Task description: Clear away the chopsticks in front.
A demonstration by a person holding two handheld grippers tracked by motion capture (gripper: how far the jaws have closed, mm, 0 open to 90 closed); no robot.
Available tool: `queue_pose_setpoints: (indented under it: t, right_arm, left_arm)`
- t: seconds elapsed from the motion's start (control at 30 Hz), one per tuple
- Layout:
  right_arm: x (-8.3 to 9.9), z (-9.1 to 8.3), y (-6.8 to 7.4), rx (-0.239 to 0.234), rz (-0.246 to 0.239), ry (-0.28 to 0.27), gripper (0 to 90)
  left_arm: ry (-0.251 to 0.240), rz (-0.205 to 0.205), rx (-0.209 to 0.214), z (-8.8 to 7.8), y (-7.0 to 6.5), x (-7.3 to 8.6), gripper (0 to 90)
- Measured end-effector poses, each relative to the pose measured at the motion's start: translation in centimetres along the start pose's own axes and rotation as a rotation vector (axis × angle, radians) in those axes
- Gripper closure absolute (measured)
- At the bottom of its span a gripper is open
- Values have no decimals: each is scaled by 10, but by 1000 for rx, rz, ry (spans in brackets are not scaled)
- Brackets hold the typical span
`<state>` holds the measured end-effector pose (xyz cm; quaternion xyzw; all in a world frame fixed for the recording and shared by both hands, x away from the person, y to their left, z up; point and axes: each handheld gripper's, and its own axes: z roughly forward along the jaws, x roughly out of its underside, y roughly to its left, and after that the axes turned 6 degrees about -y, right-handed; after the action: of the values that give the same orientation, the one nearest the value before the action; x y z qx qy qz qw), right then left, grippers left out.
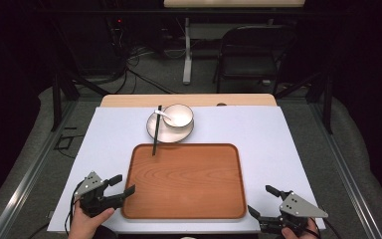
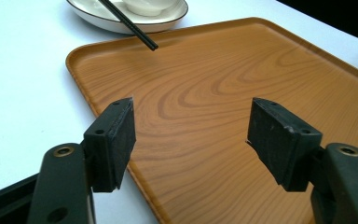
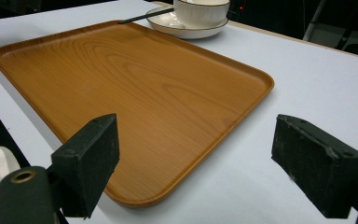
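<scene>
Wooden rectangular brown tray (image 1: 186, 181) just ahead of both grippers, left gripper (image 1: 120, 184) jaws wide apart and empty at its near left corner, right gripper (image 1: 261, 201) jaws spread, empty, beside its near right corner.

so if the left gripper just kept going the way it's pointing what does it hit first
Probably the wooden tray: the left gripper, jaws open and empty, aims across its near left corner. How high it hovers is unclear.
</scene>
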<state>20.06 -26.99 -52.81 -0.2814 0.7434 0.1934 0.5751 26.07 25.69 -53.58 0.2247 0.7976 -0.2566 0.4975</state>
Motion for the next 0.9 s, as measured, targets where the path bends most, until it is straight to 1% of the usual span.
queue_pose_setpoints:
  t: [0.03,0.13,0.17,0.23,0.27,0.3,0.33,0.4,0.47,0.5,0.57,0.6,0.63,0.67,0.7,0.73,0.8,0.83,0.9]
  right_arm:
    - [0,0,0,1,1,-1,147]
    - [0,0,0,1,0,3,147]
    - [0,1,0,3,0,2,147]
    - [0,1,0,5,4,3,146]
    - [0,1,0,4,7,6,147]
    - [0,1,0,5,9,6,147]
    - [0,1,0,5,9,6,147]
    - [0,1,-1,12,12,7,147]
    - [0,1,-1,13,14,7,147]
    - [0,1,-1,14,14,9,147]
    - [0,2,-1,14,16,11,147]
    - [0,2,-1,15,20,12,146]
    - [0,2,-1,15,20,12,146]
    - [0,1,-1,15,18,11,147]
    - [0,1,-1,16,20,11,147]
    - [0,1,-1,16,20,11,147]
    - [0,1,-2,18,22,10,146]
    - [0,1,-2,18,22,10,146]
    - [0,1,-2,17,23,10,147]
  left_arm:
    - [0,-1,-5,0,0,0,361]
    - [3,0,-7,0,-1,0,362]
    - [12,2,-15,1,-2,0,361]
    - [22,1,-16,1,-3,-1,356]
    - [25,-5,-23,1,-2,-1,342]
    - [28,-31,-29,2,0,-1,346]
    - [28,-31,-29,2,0,-1,362]
    - [23,-80,-13,2,4,-1,373]
    - [41,-116,-8,3,9,-2,381]
    - [53,-124,-8,5,10,-4,393]
    - [72,-124,-26,8,12,-10,385]
    - [72,-131,-31,9,14,-14,383]
    - [71,-141,-40,10,15,-18,383]
    - [75,-157,-40,12,17,-24,373]
    - [79,-164,-40,14,18,-28,349]
    - [89,-172,-39,16,20,-33,349]
    - [103,-155,-51,21,22,-44,346]
    - [107,-132,-66,23,22,-49,327]
    - [101,-118,-74,27,21,-59,323]
